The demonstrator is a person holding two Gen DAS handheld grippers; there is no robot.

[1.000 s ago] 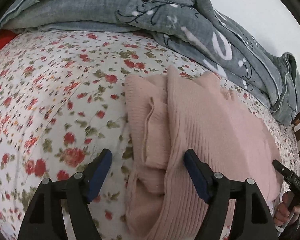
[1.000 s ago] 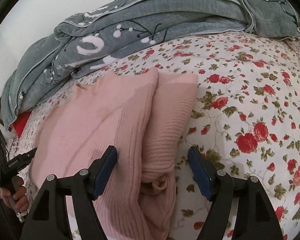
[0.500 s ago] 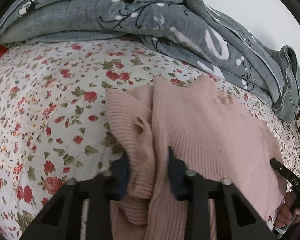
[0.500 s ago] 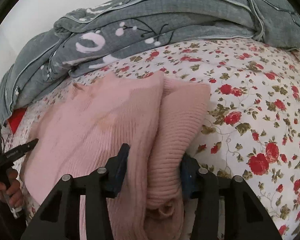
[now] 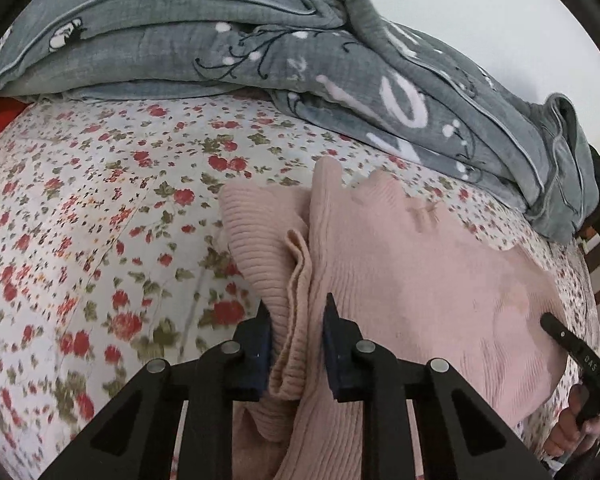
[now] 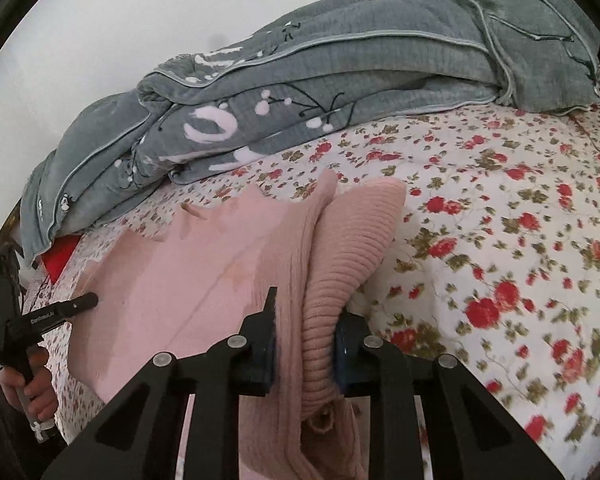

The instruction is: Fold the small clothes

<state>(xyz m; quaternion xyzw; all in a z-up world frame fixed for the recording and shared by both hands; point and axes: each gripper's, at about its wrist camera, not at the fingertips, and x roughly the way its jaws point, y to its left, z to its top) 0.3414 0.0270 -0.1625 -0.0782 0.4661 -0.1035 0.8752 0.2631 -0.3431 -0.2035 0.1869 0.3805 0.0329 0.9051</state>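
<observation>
The pink sweater (image 5: 400, 280) lies on the floral bed (image 5: 100, 220), just below the grey quilt (image 5: 340, 80). The left tongs (image 5: 296, 344) and right tongs (image 6: 304, 344) each clench 1 bunched side, probably the sleeves. Uneven lifting could skew the fold.

Soft, even daylight fills both views — no glare, only faint shadows in the folds of the grey quilt (image 5: 340, 92). Fisheye bending curves the edges into dark corners, and the floral bedsheet (image 6: 540, 320) smears near the rim — motion blur.
</observation>
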